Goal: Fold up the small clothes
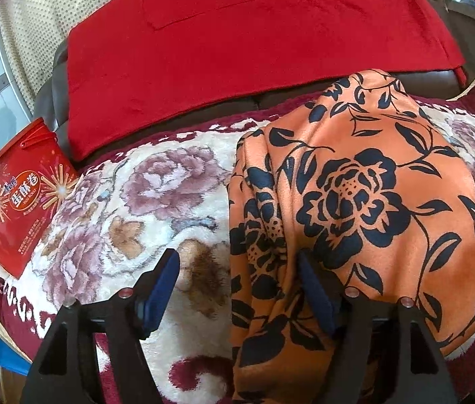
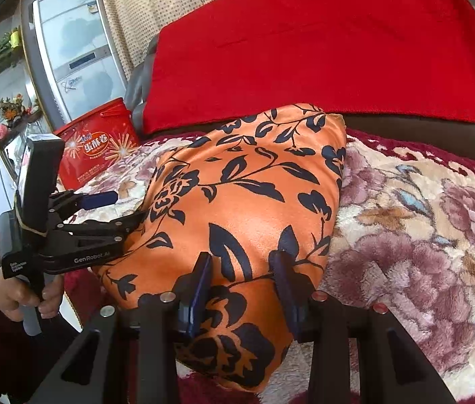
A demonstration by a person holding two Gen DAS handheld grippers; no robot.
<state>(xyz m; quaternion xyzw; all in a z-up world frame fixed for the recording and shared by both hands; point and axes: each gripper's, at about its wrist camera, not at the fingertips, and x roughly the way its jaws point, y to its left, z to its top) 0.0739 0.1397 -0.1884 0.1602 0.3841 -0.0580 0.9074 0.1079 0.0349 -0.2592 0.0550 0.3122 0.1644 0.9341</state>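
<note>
An orange cloth with black flowers [image 1: 355, 175] lies bunched on a plush floral blanket [image 1: 156, 181]. My left gripper [image 1: 241, 282] is open wide at the cloth's left edge. One blue pad hangs over the blanket and the other rests against the cloth; the edge lies loose between them. In the right wrist view the orange cloth [image 2: 237, 195] fills the gap of my right gripper [image 2: 244, 289], whose pads press on its near fold. The left gripper [image 2: 126, 207] shows there from the side, held by a hand [image 2: 11, 296], jaws apart at the cloth's far-left edge.
A red fabric [image 1: 237, 50] drapes over the sofa back behind the blanket. A red snack box [image 1: 18, 202] stands at the blanket's left end, with a silver fridge [image 2: 75, 50] beyond it. Bare blanket [image 2: 422, 235] stretches to the right of the cloth.
</note>
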